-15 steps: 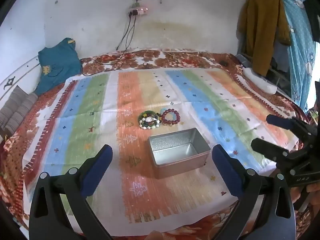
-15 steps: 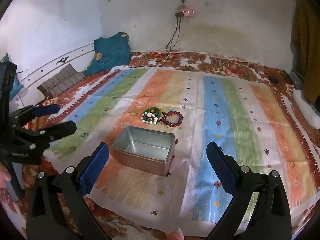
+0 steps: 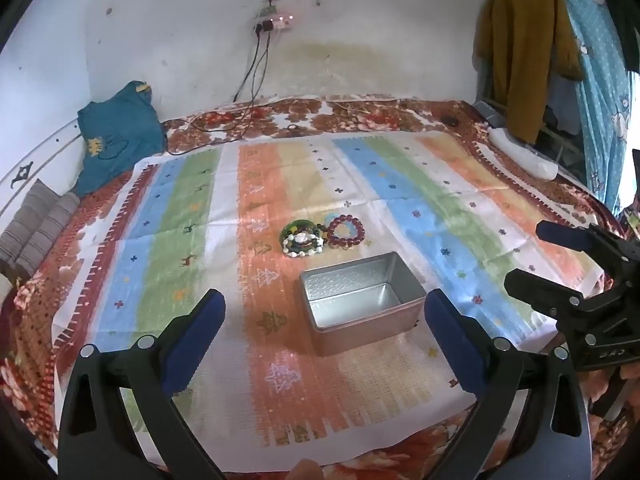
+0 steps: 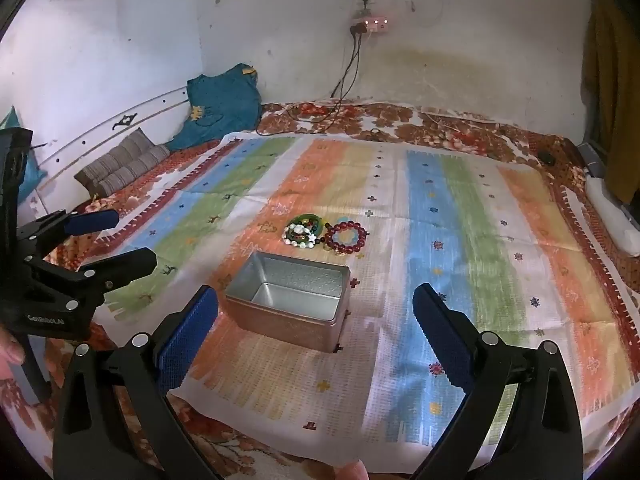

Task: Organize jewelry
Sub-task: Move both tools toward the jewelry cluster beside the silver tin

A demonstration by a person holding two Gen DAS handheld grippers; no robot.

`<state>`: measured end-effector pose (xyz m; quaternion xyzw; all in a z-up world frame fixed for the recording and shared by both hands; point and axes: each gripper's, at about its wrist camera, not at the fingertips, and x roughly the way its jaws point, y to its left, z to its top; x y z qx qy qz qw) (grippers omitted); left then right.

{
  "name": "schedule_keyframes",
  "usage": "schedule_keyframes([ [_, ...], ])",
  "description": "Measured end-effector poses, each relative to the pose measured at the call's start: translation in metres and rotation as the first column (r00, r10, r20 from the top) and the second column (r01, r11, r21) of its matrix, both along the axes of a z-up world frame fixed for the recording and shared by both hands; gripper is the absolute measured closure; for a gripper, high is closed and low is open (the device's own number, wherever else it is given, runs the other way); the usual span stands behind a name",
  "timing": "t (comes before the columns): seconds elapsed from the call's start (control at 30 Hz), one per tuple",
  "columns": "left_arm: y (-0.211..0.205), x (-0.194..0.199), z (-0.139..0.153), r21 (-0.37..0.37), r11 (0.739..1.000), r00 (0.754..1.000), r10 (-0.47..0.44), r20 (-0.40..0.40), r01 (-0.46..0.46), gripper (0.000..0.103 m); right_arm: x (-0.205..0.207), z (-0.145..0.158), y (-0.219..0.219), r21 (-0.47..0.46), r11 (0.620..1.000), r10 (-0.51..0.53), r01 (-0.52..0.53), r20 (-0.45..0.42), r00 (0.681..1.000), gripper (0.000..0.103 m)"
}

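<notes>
An open, empty silver tin box sits on a striped cloth. Just beyond it lie a green and white beaded bracelet pile and a dark red beaded bracelet, side by side and touching. My left gripper is open and empty, held above the cloth's near edge in front of the box; it also shows in the right wrist view. My right gripper is open and empty, near the box's front; it also shows in the left wrist view.
The striped cloth covers a floral bedspread. A teal garment and a striped pillow lie at the left. Cables hang from a wall socket. Clothes hang at the right, above a white object.
Both grippers have shifted only slightly; the view is nearly the same. The box and bracelets have not moved.
</notes>
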<state>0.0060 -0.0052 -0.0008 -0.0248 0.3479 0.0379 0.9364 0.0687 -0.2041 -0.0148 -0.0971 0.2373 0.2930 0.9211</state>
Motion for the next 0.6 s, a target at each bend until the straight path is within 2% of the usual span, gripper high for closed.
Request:
schedule_keyframes([
  [0.43,0.003,-0.005,-0.003,-0.010,1.000,1.000,0.020,0.012,-0.020,0.005,0.004,-0.004,0.002,0.014,1.000,-0.011,0.012,-0.032,0.999,0.004],
  [0.6,0.005,-0.005,-0.003,-0.020,0.999,1.000,0.027,-0.009,-0.027,0.005,0.008,-0.004,0.000,0.020,0.999,-0.025,0.026,-0.048,0.999,0.004],
])
